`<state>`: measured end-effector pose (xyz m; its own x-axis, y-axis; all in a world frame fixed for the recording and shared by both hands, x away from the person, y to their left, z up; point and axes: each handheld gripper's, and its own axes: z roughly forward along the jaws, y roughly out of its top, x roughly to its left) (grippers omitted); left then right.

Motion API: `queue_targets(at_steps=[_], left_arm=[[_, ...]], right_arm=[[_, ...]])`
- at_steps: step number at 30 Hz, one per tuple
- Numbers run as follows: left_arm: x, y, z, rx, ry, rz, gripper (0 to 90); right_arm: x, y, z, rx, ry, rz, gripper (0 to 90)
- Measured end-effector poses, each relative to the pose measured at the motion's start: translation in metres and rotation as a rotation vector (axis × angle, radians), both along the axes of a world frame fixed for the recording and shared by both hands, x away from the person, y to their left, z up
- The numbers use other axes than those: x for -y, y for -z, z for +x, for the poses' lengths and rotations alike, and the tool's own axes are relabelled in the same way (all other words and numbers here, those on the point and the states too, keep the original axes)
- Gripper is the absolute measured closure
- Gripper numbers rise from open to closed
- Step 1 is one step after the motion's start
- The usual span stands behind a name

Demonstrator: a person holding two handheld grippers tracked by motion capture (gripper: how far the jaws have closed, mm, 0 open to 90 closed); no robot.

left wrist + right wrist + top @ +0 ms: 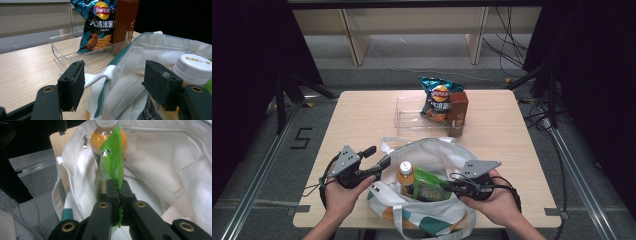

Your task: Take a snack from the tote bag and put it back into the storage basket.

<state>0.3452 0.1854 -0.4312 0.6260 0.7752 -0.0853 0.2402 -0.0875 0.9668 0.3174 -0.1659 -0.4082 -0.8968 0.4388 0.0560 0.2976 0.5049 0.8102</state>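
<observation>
Right gripper [119,195] has its two black jaws pressed together on the serrated edge of a green plastic snack packet [111,162], seen edge-on in the right gripper view. In the high view the same right gripper [451,188] reaches in from the right over the mouth of a white fabric tote bag with green and orange patches [439,155], and the green plastic snack packet [430,185] stands inside the bag, just beside an orange-drink bottle with a white cap [406,176]. The packet appears to touch the bottle; contact cannot be confirmed.

Left gripper [378,159] sits at the bag's left rim with jaws well apart and nothing clamped. In the left gripper view, the left gripper [113,82] has the bag's white rim and a white strap loop [101,75] lying between the jaws; whether either pad touches the fabric cannot be determined. The bottle's white cap [195,67] shows at right, behind the right-hand jaw.

Farther back on the light wooden table [362,120] lies a clear plastic tray [409,116]. A blue crisp bag with a red and yellow logo [439,97] stands in it, leaning, with a tall brown carton [457,112] upright just beside it. Both are well apart from the tote bag.
</observation>
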Motion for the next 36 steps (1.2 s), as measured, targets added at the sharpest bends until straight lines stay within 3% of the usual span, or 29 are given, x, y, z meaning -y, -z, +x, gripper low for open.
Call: queue_targets(at_steps=[6, 8, 9, 12, 14, 17, 19, 22, 24, 25, 26, 29, 33, 34, 35, 36], left_arm=[[0.000, 0.000, 0.000, 0.000, -0.002, -0.002, 32.8], [0.000, 0.000, 0.000, 0.000, -0.002, -0.002, 32.8], [0.000, 0.000, 0.000, 0.000, -0.002, -0.003, 32.8], [0.000, 0.000, 0.000, 0.000, -0.002, -0.003, 32.8], [0.000, 0.000, 0.000, 0.000, -0.002, -0.002, 32.8], [-0.001, 0.000, 0.000, 0.002, -0.003, 0.000, 32.8], [0.000, 0.000, 0.000, 0.000, -0.002, 0.000, 32.8], [0.000, 0.000, 0.000, 0.000, -0.002, -0.002, 32.8], [0.000, 0.000, 0.000, 0.001, -0.003, -0.002, 32.8], [0.000, 0.000, 0.000, 0.005, -0.001, -0.004, 32.8], [0.000, 0.000, 0.001, 0.008, 0.002, -0.009, 32.9], [0.000, 0.000, 0.000, 0.001, -0.004, -0.001, 32.8], [0.000, 0.000, 0.000, 0.004, -0.003, 0.000, 32.8], [0.000, 0.000, 0.000, 0.003, -0.003, 0.000, 32.8], [0.000, 0.000, 0.000, 0.002, -0.003, -0.001, 32.8], [0.000, 0.000, 0.000, 0.002, -0.004, -0.002, 32.8]], right_arm=[[0.001, -0.003, 0.000, 0.023, -0.008, 0.011, 90.0], [0.001, -0.005, -0.001, -0.001, -0.008, 0.016, 90.0], [0.002, -0.006, 0.000, 0.022, -0.004, 0.023, 90.0], [0.004, -0.011, -0.001, 0.002, -0.001, 0.031, 90.0], [0.005, -0.013, 0.000, 0.021, -0.010, 0.032, 90.0], [0.007, -0.017, -0.002, 0.009, 0.009, 0.040, 90.0], [0.008, -0.018, 0.000, 0.036, 0.002, 0.041, 90.0], [0.010, -0.022, 0.000, 0.020, 0.014, 0.037, 90.0], [0.010, -0.022, 0.001, 0.045, 0.010, 0.049, 90.0], [0.011, -0.024, 0.000, 0.029, 0.010, 0.041, 90.0], [0.013, -0.027, 0.001, 0.054, 0.006, 0.037, 90.0], [0.014, -0.029, 0.000, 0.041, 0.017, 0.048, 90.0], [0.018, -0.035, 0.002, 0.088, 0.026, 0.050, 90.0], [0.018, -0.036, 0.001, 0.063, 0.030, 0.045, 90.0], [0.018, -0.036, 0.002, 0.088, 0.033, 0.059, 90.0], [0.020, -0.038, 0.001, 0.070, 0.031, 0.048, 90.0]])
